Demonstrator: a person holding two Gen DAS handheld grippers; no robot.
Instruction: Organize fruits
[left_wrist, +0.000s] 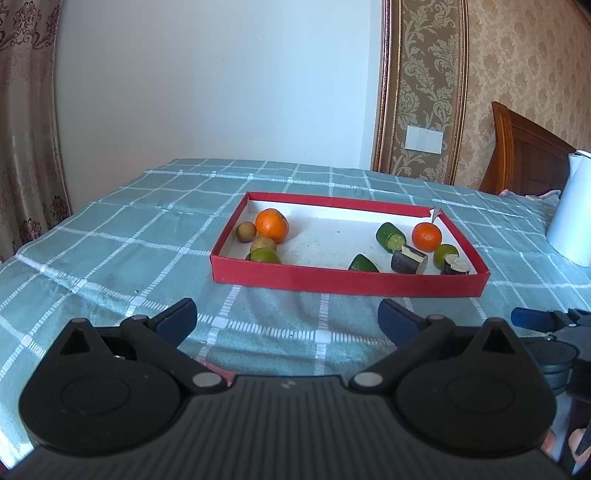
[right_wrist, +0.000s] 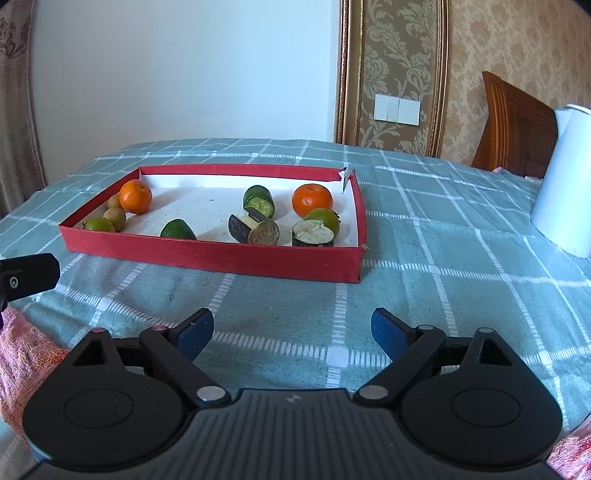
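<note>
From the left wrist, the left hand-held gripper (left_wrist: 288, 319) stands wide open over the checked cloth, holding nothing. Beyond it, on the bench (left_wrist: 110, 251), lies a red tray (left_wrist: 347, 282): a large orange (left_wrist: 271, 225), two brown fruits and a lime sit at its left end, a smaller orange (left_wrist: 426, 236) at the right.

From the right wrist, the right hand-held gripper (right_wrist: 291, 332) is likewise spread and empty, short of the tray's near wall. A white cylinder (right_wrist: 565, 184) stands far right.
</note>
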